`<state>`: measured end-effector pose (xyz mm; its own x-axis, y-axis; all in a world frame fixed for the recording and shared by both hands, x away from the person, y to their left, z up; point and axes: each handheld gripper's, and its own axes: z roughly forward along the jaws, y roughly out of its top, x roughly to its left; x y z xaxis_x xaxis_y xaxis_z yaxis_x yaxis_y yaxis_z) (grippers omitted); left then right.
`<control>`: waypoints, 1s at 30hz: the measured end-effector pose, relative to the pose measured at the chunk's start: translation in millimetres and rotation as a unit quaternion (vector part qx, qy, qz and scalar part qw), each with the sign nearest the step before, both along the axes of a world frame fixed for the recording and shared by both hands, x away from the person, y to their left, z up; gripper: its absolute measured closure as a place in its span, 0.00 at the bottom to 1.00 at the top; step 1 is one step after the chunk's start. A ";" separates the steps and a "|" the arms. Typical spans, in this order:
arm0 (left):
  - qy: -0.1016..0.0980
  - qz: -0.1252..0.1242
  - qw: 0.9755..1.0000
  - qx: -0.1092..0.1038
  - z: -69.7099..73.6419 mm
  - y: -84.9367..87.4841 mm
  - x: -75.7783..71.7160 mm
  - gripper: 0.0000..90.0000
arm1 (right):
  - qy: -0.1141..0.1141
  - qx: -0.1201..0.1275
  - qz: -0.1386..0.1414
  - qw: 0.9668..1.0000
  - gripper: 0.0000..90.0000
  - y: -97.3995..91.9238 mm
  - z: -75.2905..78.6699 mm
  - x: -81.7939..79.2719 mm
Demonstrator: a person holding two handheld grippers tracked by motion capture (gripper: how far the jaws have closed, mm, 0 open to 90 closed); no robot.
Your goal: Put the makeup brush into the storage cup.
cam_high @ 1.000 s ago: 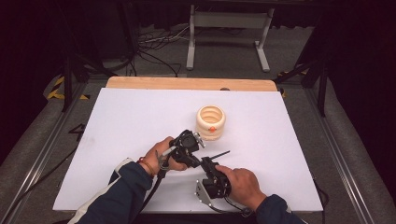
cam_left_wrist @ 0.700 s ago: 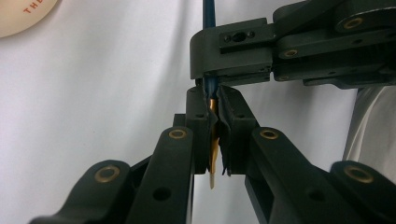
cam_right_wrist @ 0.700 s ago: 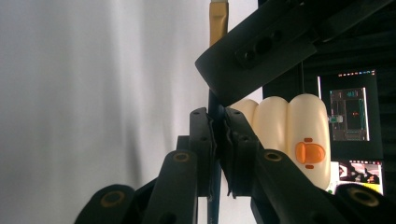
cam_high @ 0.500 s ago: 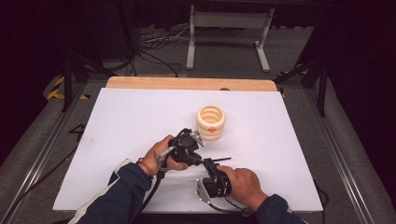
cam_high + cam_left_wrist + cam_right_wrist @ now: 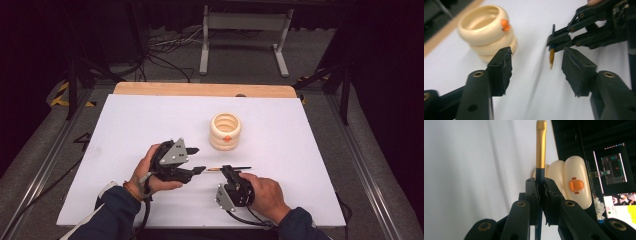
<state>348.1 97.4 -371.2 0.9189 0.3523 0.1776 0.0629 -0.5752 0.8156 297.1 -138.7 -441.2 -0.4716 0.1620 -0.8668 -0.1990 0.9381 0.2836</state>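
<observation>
The fingers of the right gripper are pressed together on one thin brush, pinched at its dark handle just below the gold ferrule. In the high view the brush is held level just above the white counter, its gold end pointed toward the left gripper. In the left gripper view that gripper's fingers are spread wide, with nothing between them; the brush tip is seen just beyond the gap, nearer the right-hand finger.

One cream ringed holder with an orange beak-like mark is set upright on the counter, beyond both grippers and apart from them, nearest the right one. Nothing is placed between the brush and the open fingers. Two hands are counted, the left hand and the right hand, each wrapped around its gripper. A wooden strip is seen along the counter's far edge.
</observation>
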 end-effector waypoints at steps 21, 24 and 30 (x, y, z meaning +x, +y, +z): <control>-0.062 0.083 0.993 -0.053 -31.1 74.7 -30.4 0.11 | 0.068 0.185 -0.010 0.980 0.93 -27.8 40.2 11.2; -0.054 0.093 0.992 -0.065 -35.9 84.4 -32.3 0.10 | 0.076 0.203 -0.008 0.976 0.93 -30.8 44.1 12.9; -0.040 0.107 0.992 -0.061 -45.2 100.8 -36.7 0.07 | 0.094 0.242 -0.007 0.966 0.93 -37.3 49.7 16.1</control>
